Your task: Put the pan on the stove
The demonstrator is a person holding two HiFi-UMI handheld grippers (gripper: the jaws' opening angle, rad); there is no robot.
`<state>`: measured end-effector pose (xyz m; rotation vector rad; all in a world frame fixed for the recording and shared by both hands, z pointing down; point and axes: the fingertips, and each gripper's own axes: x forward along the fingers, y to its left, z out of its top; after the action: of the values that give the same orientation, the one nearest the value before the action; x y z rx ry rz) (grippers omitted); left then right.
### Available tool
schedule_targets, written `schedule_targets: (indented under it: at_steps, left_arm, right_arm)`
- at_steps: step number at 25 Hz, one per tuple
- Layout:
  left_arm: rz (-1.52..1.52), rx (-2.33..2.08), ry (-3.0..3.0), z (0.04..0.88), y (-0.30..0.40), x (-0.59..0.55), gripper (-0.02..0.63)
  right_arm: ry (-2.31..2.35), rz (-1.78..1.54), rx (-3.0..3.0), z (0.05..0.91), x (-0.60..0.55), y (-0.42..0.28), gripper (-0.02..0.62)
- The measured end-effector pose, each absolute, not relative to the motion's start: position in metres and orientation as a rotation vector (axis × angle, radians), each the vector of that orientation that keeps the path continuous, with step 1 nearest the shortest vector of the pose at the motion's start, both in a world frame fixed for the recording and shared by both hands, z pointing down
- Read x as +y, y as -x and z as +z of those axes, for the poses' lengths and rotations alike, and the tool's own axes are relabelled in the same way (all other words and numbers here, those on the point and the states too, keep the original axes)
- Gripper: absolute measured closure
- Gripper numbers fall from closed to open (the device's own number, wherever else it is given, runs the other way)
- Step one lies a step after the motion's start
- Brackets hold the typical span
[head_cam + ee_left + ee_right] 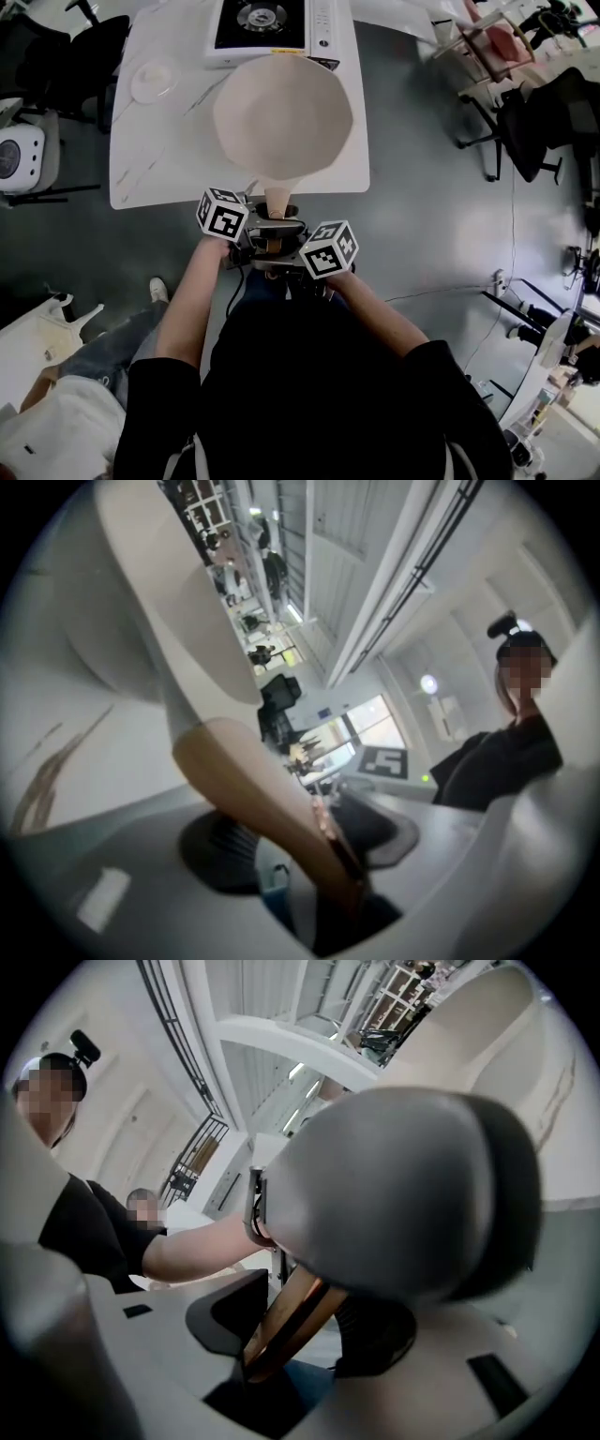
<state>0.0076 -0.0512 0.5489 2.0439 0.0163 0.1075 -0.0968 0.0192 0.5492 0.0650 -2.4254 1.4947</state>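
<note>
A cream pan hangs over the near part of the white table, its pale handle pointing back at me. The stove sits at the table's far edge, beyond the pan. My left gripper and right gripper meet at the handle's end from either side, both shut on it. In the left gripper view the handle runs between the jaws of the left gripper up to the pan. The right gripper clamps the brown handle end.
A clear round dish lies on the table's left part. Dark chairs stand at the right and another at the left. A white appliance is at far left. Another person's leg and shoe are near my left.
</note>
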Motion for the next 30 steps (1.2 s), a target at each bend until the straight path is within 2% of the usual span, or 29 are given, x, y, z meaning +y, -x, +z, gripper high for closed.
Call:
schedule_targets:
  at_steps: [7, 30]
  left_arm:
    - [0.068, 0.014, -2.051, 0.548, -0.009, -0.051, 0.373]
    - [0.003, -0.1, -2.089, 0.508, -0.016, -0.054, 0.367]
  right_arm:
    - [0.047, 1.449, -2.442, 0.548, 0.021, 0.098, 0.39]
    - [0.106, 1.344, -2.462, 0.509, 0.023, 0.086, 0.388]
